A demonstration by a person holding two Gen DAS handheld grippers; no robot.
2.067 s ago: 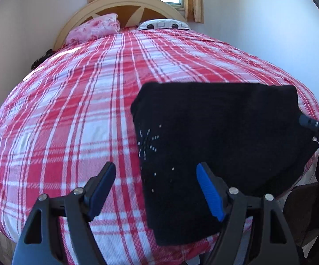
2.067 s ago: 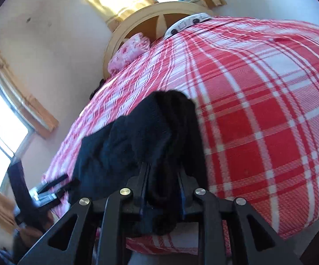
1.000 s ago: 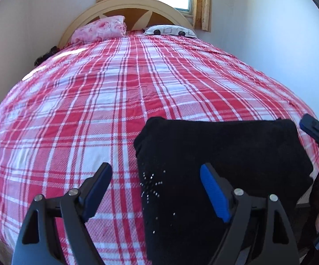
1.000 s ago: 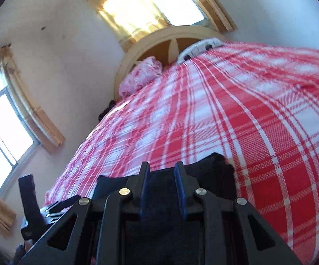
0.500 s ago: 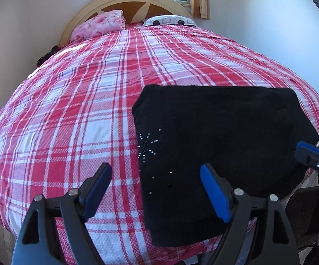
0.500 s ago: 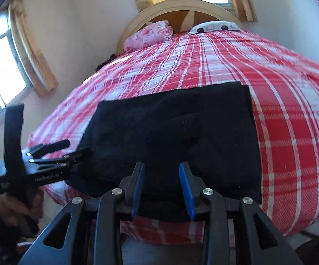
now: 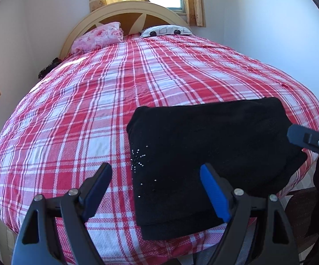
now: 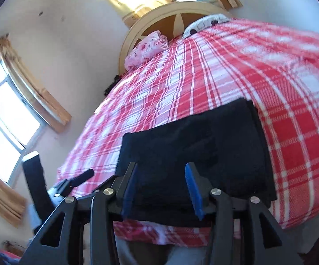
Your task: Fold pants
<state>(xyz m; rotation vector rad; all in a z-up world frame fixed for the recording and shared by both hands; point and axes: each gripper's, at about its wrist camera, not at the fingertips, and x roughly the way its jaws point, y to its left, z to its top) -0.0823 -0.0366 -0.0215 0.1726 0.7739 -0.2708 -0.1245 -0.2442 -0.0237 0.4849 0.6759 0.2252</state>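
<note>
Black pants (image 7: 208,150) lie folded into a flat rectangle on the red plaid bedspread (image 7: 88,119) near the foot of the bed, small studs dotting their left part. My left gripper (image 7: 155,183) hovers open above the pants' near left edge, with nothing between its blue pads. In the right wrist view the same pants (image 8: 203,145) lie flat below my right gripper (image 8: 160,183), whose jaws are opening and stand apart, free of the cloth. The right gripper's tip (image 7: 300,135) shows at the pants' right edge in the left wrist view.
A pink floral pillow (image 7: 98,36) and a white patterned pillow (image 7: 166,31) rest against the cream headboard (image 7: 126,14). Curtained windows sit behind the bed and on the left wall (image 8: 9,121). The bed's foot edge (image 8: 302,212) drops off close below the pants.
The right gripper let go of the pants, its jaws spreading, and drew back from them. The pants now lie flat and still. The left gripper stayed open and shifted slightly.
</note>
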